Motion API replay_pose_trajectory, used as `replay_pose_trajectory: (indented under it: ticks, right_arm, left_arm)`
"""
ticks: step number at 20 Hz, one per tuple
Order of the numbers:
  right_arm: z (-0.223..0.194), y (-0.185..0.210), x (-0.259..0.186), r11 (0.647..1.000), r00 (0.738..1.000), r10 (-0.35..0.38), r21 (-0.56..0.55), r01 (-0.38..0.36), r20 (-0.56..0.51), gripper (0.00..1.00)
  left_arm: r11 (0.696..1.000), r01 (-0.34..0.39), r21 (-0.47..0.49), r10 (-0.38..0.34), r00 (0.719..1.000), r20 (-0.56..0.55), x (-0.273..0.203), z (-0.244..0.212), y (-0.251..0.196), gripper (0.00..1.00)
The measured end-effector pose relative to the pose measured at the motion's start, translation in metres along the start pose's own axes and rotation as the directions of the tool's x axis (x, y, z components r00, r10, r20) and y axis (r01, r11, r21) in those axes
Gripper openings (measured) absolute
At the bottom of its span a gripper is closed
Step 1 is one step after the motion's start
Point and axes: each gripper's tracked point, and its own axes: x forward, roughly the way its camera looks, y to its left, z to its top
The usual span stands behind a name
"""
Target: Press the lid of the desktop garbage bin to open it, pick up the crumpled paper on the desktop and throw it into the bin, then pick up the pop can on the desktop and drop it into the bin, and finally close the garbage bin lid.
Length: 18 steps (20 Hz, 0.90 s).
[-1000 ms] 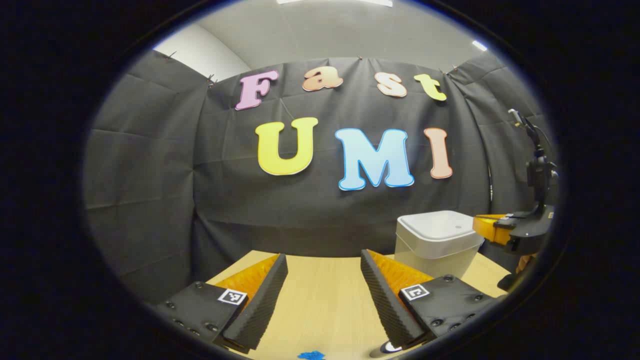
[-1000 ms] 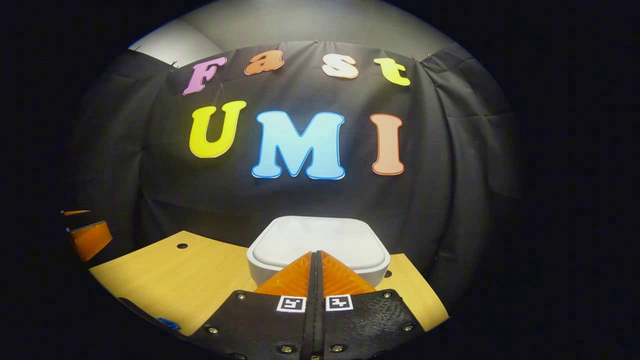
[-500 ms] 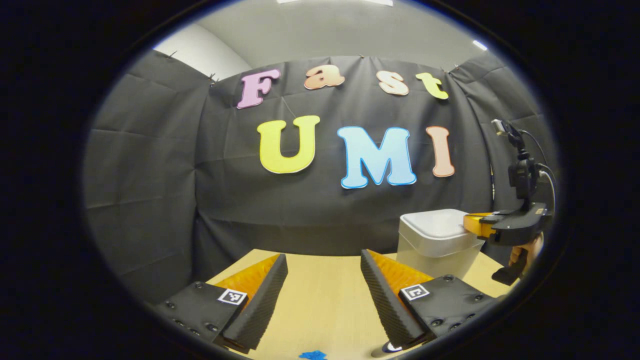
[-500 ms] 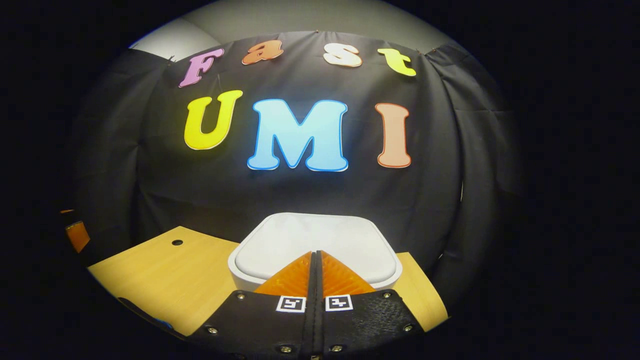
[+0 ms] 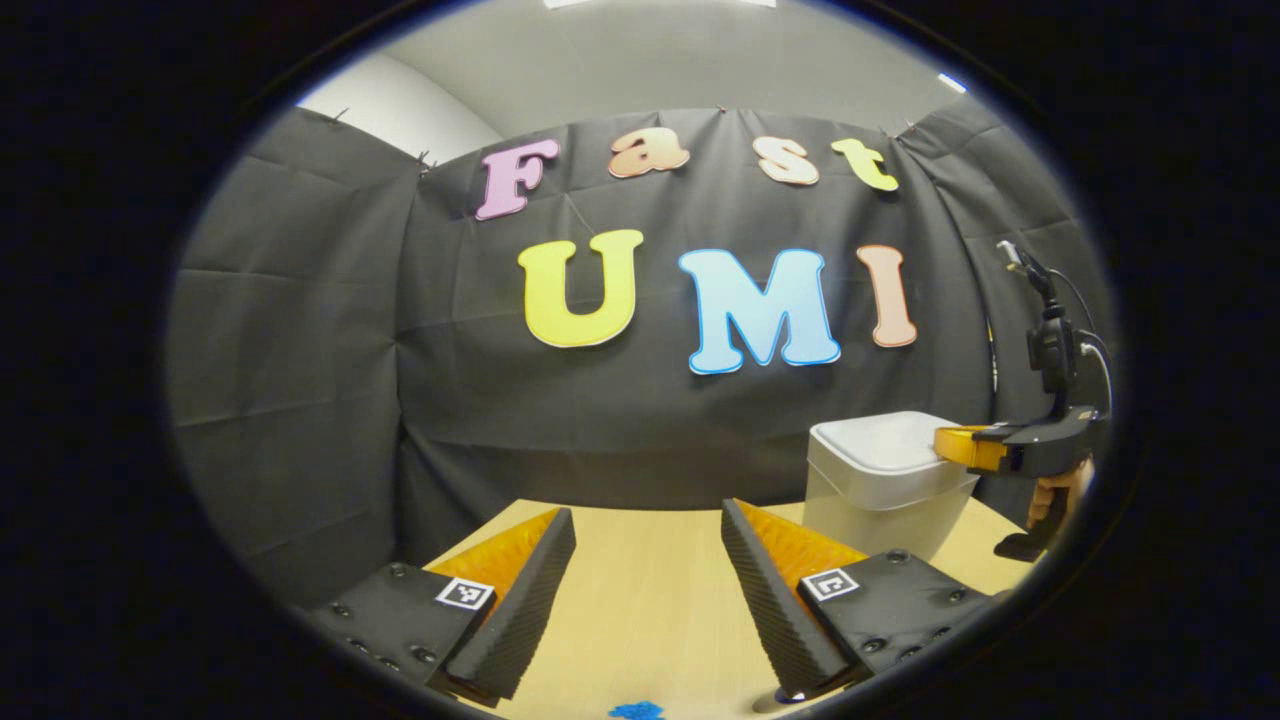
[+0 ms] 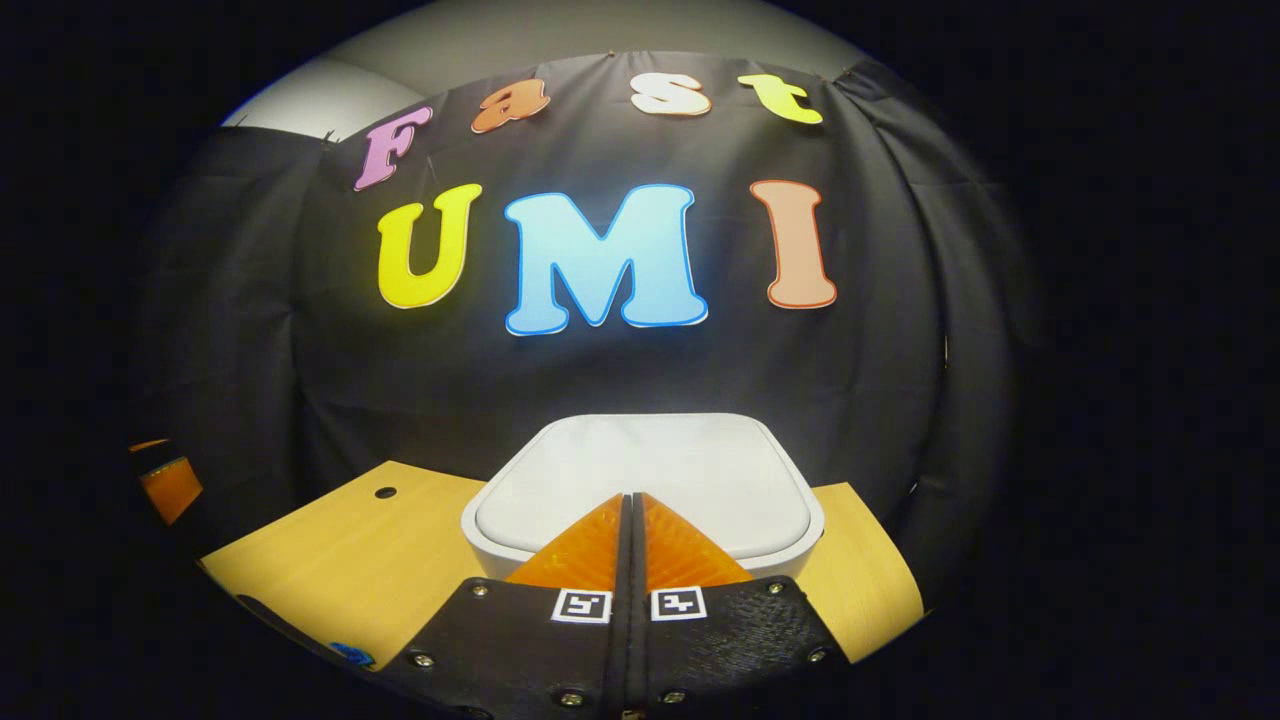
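The white bin (image 5: 872, 512) stands at the table's far right with its lid (image 5: 878, 442) lying flat and closed. In the right gripper view the lid (image 6: 650, 478) spreads just beyond my right gripper (image 6: 630, 497), which is shut with nothing between its fingers; its tips hover over the lid's near edge, and I cannot tell if they touch. From the left gripper view that right gripper (image 5: 950, 446) reaches over the lid from the right. My left gripper (image 5: 645, 515) is open above the table, holding nothing. A bit of blue crumpled paper (image 5: 635, 710) peeks in at the bottom edge.
The light wooden table (image 5: 650, 600) ends at the black cloth wall behind the bin. A hand (image 5: 1060, 490) holds the right gripper. A small hole (image 6: 385, 492) sits in the tabletop left of the bin. A dark round object (image 5: 790, 695) shows under my left gripper's right finger.
My right gripper has moved forward and a little down over the bin lid, still shut. The left gripper has barely shifted. The lid has stayed closed.
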Motion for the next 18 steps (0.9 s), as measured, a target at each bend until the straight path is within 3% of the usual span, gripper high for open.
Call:
replay_pose_trajectory:
  ticks: [6, 10, 15, 16, 18]
  right_arm:
    - [0.004, 0.0, 0.0, 0.99, 0.997, -0.062, -0.123, 0.067, 0.046, 0.0]
    - [0.02, 0.001, 0.005, 0.994, 0.996, -0.06, -0.088, 0.066, 0.068, 0.0]
    - [0.07, 0.0, 0.005, 0.993, 0.981, -0.063, -0.084, 0.08, 0.183, 0.0]
    - [0.076, 0.001, 0.004, 0.993, 0.979, -0.064, -0.08, 0.081, 0.196, 0.0]
    - [0.089, 0.001, 0.0, 0.994, 0.972, -0.067, -0.073, 0.085, 0.225, 0.0]
  left_arm:
    - [1.0, -0.002, -0.006, 0.002, 1.0, 0.015, -0.007, 0.005, -0.003, 1.0]
    - [1.0, -0.027, -0.01, 0.028, 0.999, 0.026, -0.019, 0.011, 0.004, 1.0]
    - [0.998, -0.062, -0.017, 0.063, 0.997, 0.034, -0.031, 0.013, 0.014, 1.0]
    - [0.998, -0.067, -0.019, 0.068, 0.997, 0.033, -0.032, 0.012, 0.016, 0.96]
    - [0.997, -0.079, -0.02, 0.08, 0.996, 0.037, -0.036, 0.013, 0.021, 1.0]
